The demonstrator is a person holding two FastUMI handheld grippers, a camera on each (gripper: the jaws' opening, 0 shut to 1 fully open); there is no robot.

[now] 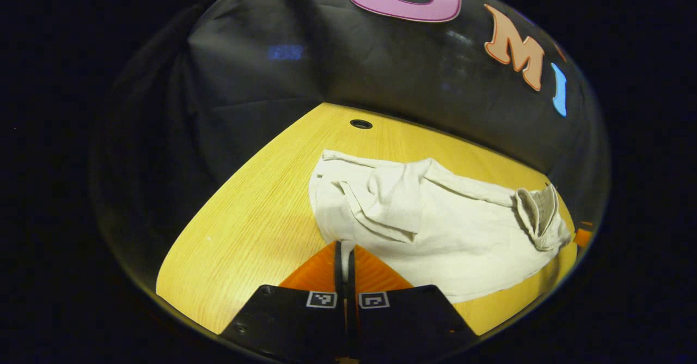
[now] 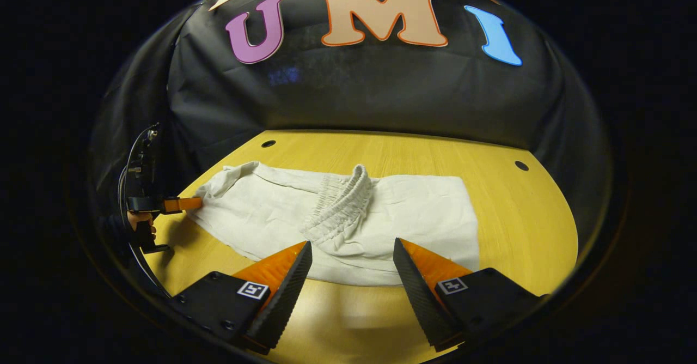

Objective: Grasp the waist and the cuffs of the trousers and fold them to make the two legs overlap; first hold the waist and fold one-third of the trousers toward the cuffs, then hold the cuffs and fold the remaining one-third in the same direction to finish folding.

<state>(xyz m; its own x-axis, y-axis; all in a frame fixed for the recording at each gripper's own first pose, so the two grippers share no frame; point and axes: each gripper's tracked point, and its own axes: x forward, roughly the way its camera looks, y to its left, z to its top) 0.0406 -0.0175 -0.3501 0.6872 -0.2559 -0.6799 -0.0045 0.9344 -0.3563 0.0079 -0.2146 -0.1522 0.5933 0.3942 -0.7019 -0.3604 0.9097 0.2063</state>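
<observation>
Currently we're seeing one pair of trousers (image 2: 414,211) lying on the bench (image 2: 523,217), long axis crosswise, elastic waist (image 2: 340,203) folded onto the middle. Left gripper (image 1: 344,252) is pinching the cloth edge; right gripper (image 2: 353,255) is hovering spread apart.

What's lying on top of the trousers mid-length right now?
The elastic waistband lies folded onto the trousers, resting across the legs. Whatever fabric sits beneath that fold is covered.
</observation>
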